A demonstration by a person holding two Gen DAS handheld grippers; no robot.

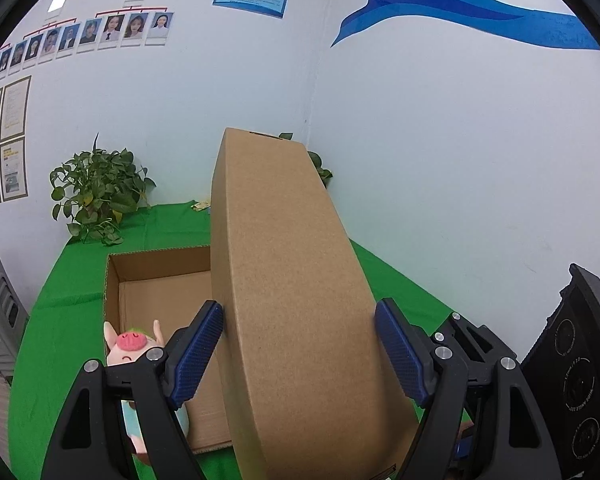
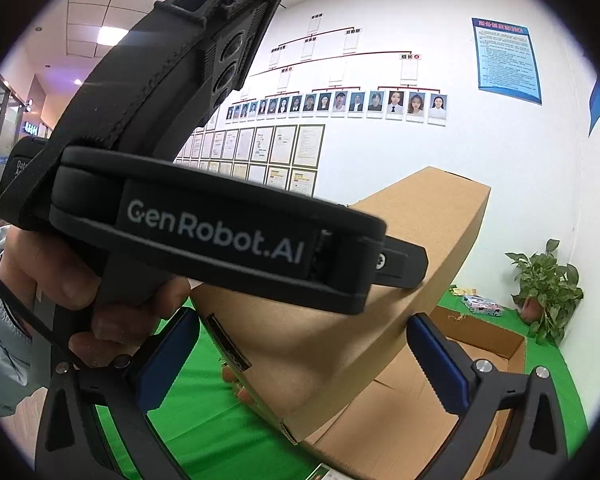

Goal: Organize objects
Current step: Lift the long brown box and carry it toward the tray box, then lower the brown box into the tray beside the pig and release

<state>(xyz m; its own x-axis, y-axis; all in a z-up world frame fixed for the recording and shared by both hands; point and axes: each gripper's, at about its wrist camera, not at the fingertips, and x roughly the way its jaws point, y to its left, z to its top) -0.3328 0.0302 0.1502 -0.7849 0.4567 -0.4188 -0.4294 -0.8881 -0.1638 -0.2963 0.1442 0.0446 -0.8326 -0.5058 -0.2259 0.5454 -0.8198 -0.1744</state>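
Observation:
An open cardboard box sits on the green table cloth. Its large lid flap stands raised and tilted. My left gripper is open, its blue pads on either side of the flap's near edge, not pressing it. A pink pig plush sits at the box's near left corner, partly hidden by my left finger. In the right wrist view my right gripper is open around the flap's lower edge, with the left gripper's body crossing in front. The box interior shows below.
A potted plant stands at the table's back left near the wall. A small packet lies behind the box. In the right wrist view a colourful packet lies by the plant. A grey cabinet stands left of the table.

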